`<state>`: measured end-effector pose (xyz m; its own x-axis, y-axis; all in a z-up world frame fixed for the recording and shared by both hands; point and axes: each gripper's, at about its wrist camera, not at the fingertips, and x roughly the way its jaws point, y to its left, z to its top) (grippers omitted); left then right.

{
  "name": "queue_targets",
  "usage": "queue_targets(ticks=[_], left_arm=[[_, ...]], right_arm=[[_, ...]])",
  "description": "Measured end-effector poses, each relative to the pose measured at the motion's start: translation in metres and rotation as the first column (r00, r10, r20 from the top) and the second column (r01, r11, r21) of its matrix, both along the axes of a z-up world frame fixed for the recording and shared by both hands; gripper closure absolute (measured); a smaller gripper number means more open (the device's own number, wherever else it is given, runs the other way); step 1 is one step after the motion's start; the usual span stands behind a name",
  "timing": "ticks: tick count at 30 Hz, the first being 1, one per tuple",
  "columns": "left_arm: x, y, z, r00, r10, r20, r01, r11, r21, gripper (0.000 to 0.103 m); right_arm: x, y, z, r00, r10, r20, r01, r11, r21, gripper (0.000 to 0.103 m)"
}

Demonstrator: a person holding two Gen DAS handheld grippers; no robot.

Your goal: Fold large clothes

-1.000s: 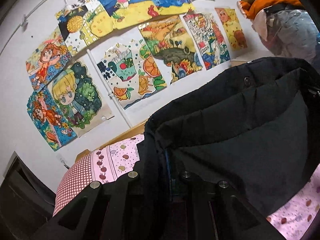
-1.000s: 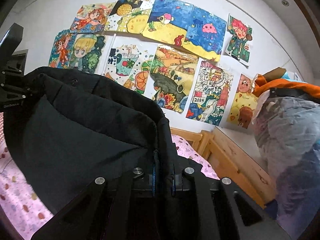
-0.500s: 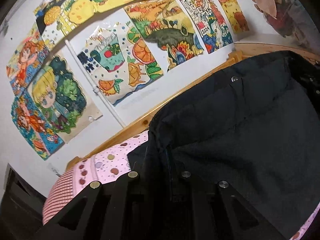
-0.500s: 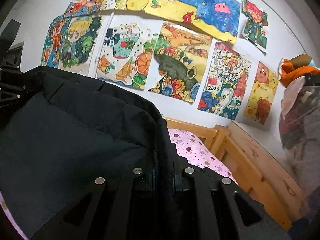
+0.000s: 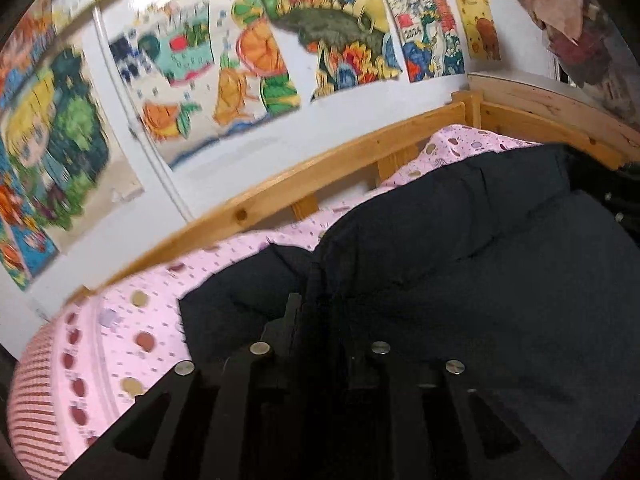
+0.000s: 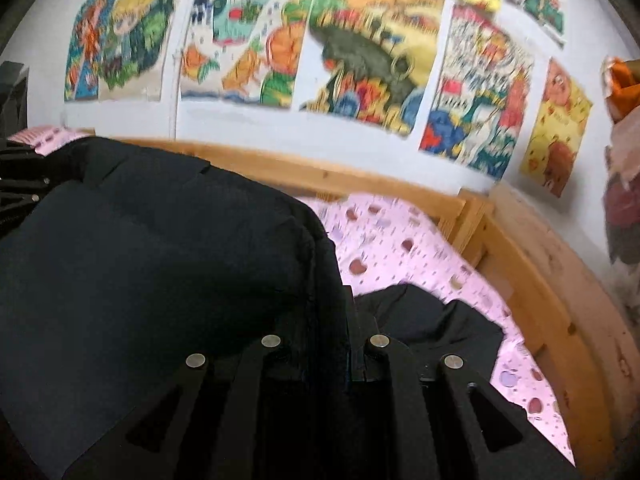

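A matt black padded cloth garment (image 5: 460, 288) is seen. The sheet (image 6: 400, 240) is of soft pink printed cloth. The bed rail (image 5: 320, 172) is of pale knotty wood. Paper drawings (image 6: 372, 44) are seen at twelve o'clock.

Wall drawings (image 6: 360, 52) motion-blurred, edge-cropped.

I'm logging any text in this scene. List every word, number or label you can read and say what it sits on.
"2024": faintly legible on a small sign in the castle drawing taped to the wall, left wrist view; the same drawing in the right wrist view is too blurred to read.
The other drawings show no readable text.
The black garment and the pink bedsheet carry no readable label.
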<state>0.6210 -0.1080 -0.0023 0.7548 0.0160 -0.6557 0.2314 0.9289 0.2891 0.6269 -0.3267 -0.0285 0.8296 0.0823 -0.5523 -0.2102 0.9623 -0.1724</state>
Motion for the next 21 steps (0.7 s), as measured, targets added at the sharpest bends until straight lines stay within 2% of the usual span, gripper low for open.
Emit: queue_targets(ticks=[4,5,6,9,13,14,16,17,19,20,21], left_arm=[[0.024,0.021,-0.013,0.994,0.019,-0.105,-0.031,0.993,-0.113,0.066],[0.03,0.027,-0.016,0.992,0.022,-0.126,-0.04,0.989,-0.143,0.062],[0.035,0.034,-0.019,0.989,0.027,-0.145,-0.053,0.982,-0.181,0.059],[0.043,0.048,-0.029,0.985,0.031,-0.171,-0.075,0.964,-0.256,0.052],[0.045,0.049,-0.035,0.983,0.027,-0.182,-0.079,0.956,-0.282,0.048],[0.045,0.049,-0.034,0.983,0.026,-0.184,-0.079,0.954,-0.288,0.045],[0.043,0.053,-0.029,0.985,0.024,-0.172,-0.078,0.947,-0.311,0.042],[0.041,0.054,-0.025,0.987,0.022,-0.159,-0.072,0.945,-0.32,0.041],[0.032,0.053,-0.017,0.992,0.034,-0.124,-0.073,0.945,-0.318,0.038],[0.025,0.053,-0.012,0.994,0.043,-0.099,-0.072,0.947,-0.312,0.034],[0.018,0.053,-0.007,0.996,0.045,-0.073,-0.066,0.948,-0.313,0.031]], right_arm=[[0.023,0.01,-0.016,0.995,0.02,-0.101,-0.021,1.0,-0.012,0.089],[0.026,0.011,-0.019,0.986,-0.001,-0.164,0.001,1.0,0.001,0.089],[0.03,0.012,-0.022,0.983,0.0,-0.185,0.002,1.0,0.009,0.089],[0.034,0.009,-0.029,0.979,0.011,-0.205,-0.002,0.999,0.048,0.087],[0.033,0.004,-0.038,0.977,0.004,-0.213,0.018,0.995,0.099,0.085],[0.031,0.003,-0.038,0.97,-0.031,-0.242,0.057,0.993,0.1,0.085],[0.023,0.0,-0.036,0.976,-0.035,-0.217,0.061,0.992,0.113,0.084],[0.021,-0.003,-0.033,0.977,-0.041,-0.209,0.067,0.99,0.121,0.081],[0.017,-0.011,-0.021,0.979,-0.077,-0.188,0.102,0.987,0.128,0.07],[0.012,-0.015,-0.013,0.981,-0.099,-0.164,0.122,0.983,0.137,0.06],[0.008,-0.018,-0.007,0.983,-0.113,-0.141,0.134,0.979,0.151,0.042]])
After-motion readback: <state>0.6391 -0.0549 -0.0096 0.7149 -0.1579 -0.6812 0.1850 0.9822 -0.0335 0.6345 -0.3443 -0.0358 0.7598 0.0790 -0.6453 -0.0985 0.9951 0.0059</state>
